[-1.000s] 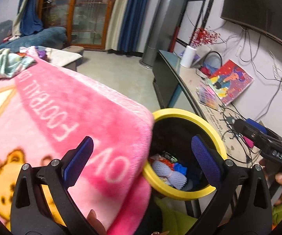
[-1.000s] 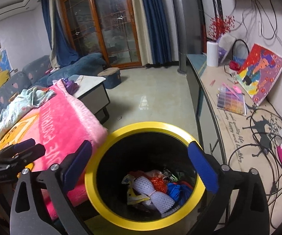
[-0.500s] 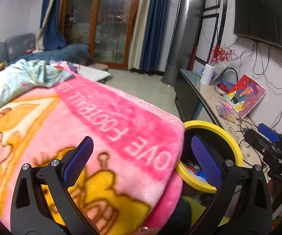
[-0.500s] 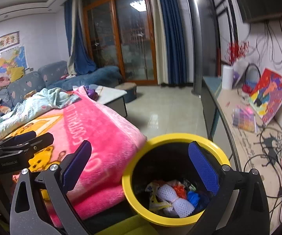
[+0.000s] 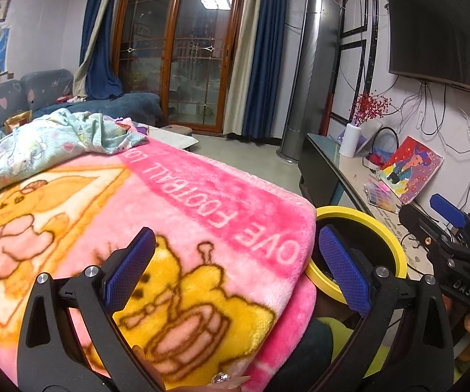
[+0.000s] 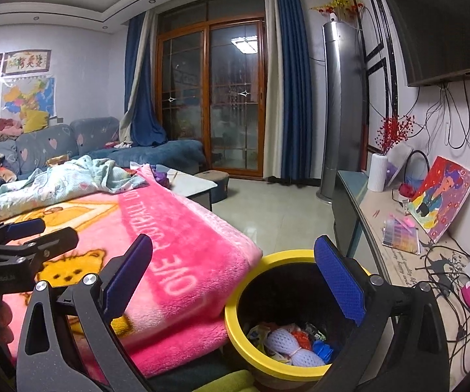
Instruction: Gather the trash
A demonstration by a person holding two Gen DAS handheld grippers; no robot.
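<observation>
A black trash bin with a yellow rim (image 6: 235, 323) stands beside the pink blanket (image 6: 176, 248). It holds white foam netting (image 6: 292, 346) and several coloured wrappers. My right gripper (image 6: 233, 289) is open and empty, raised above the bin's left side. My left gripper (image 5: 235, 274) is open and empty over the pink blanket (image 5: 176, 215); the bin's rim (image 5: 378, 228) shows behind its right finger. The right gripper's body (image 5: 450, 254) shows at the right of the left wrist view.
A light blue quilt (image 6: 55, 183) lies bunched on the blanket's far side. A low TV cabinet (image 6: 395, 228) with cables, a painting (image 6: 444, 199) and a white vase runs along the right wall. Bare floor (image 6: 267, 209) lies beyond, toward the glass door.
Both grippers have lifted and tilted up away from the bin. The bin has dropped lower in both views and more of the room shows. Both stay open and empty.
</observation>
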